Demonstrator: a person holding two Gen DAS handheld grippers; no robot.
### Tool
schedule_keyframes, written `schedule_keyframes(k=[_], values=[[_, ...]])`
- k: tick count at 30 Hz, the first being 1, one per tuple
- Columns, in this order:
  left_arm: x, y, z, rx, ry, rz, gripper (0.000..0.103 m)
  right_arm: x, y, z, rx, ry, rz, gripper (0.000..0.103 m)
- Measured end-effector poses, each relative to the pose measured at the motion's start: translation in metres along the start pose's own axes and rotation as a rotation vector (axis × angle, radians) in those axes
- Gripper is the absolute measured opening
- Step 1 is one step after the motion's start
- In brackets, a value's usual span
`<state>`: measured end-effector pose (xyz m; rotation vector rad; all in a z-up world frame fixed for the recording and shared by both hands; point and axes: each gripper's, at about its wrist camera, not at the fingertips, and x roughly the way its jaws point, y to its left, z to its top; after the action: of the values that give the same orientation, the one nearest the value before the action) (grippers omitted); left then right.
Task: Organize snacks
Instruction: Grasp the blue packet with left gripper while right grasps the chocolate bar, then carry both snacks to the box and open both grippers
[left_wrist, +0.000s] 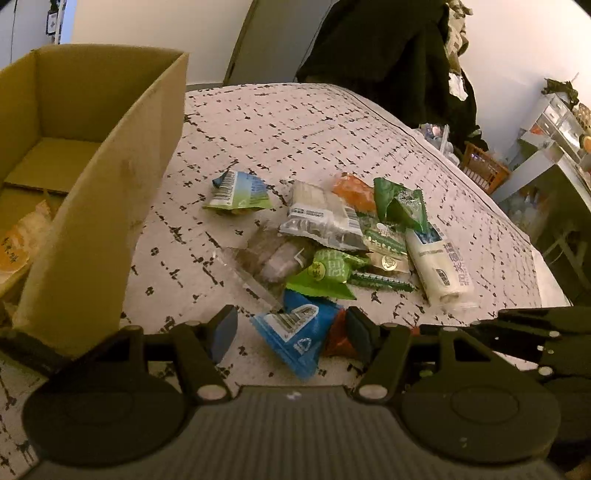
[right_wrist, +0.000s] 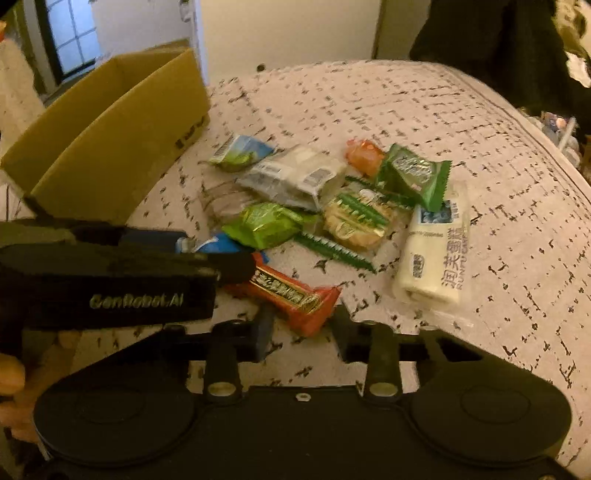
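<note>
the snacks lie in a loose heap on a speckled cloth covering the bench (left_wrist: 332, 122), just right of an open cardboard box (left_wrist: 122, 177) that already holds an orange-labelled packet (left_wrist: 18, 240) in its near corner. the left gripper (left_wrist: 291, 328) is down at the near edge of the heap, its fingers (left_wrist: 225, 328) about half apart with a blue packet (left_wrist: 295, 332) between them; the right pad seems to touch a red wrapper beside the packet, but i cannot tell whether the pads press. the right gripper (right_wrist: 303, 328) sits with its fingers (right_wrist: 264, 325) narrowly apart around the near end of the red snack bar (right_wrist: 291, 295), close to it on both sides, contact unclear in the blur. farther back lie a white roll cake pack (right_wrist: 432, 251), a green wrapper (right_wrist: 413, 173), an orange packet (right_wrist: 365, 155) and a round biscuit pack (right_wrist: 354, 221)
</note>
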<state>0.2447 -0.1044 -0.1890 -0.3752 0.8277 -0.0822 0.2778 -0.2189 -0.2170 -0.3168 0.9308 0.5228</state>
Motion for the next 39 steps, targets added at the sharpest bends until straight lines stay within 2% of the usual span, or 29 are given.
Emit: schedule_keyframes(k=[2, 5, 6, 8, 15, 26, 39], values=[[0.001, -0.001, 0.001, 0.004, 0.003, -0.026, 0.063, 0.001, -0.001, -0.001, 0.000, -0.015, 0.008, 0.029], [0.001, -0.001, -0.001, 0.006, 0.004, -0.017, 0.048, 0.000, -0.001, -0.003, -0.017, -0.017, 0.007, 0.022], [0.000, 0.000, -0.001, 0.000, 0.007, -0.006, 0.038, -0.001, -0.003, -0.003, -0.001, -0.017, 0.018, 0.021], [-0.002, 0.002, 0.000, -0.015, 0.012, -0.011, 0.036, -0.004, -0.008, -0.003, 0.040, -0.014, 0.032, 0.000], [-0.023, 0.000, 0.003, -0.005, -0.008, 0.004, 0.035, -0.023, -0.017, -0.005, 0.108, -0.040, 0.026, 0.000], [-0.071, -0.011, 0.009, 0.024, -0.073, 0.005, 0.035, -0.056, -0.009, 0.003, 0.150, -0.149, 0.033, 0.000], [-0.135, -0.013, 0.026, 0.050, -0.199, 0.020, 0.035, -0.093, 0.021, 0.026, 0.184, -0.309, 0.068, 0.000]])
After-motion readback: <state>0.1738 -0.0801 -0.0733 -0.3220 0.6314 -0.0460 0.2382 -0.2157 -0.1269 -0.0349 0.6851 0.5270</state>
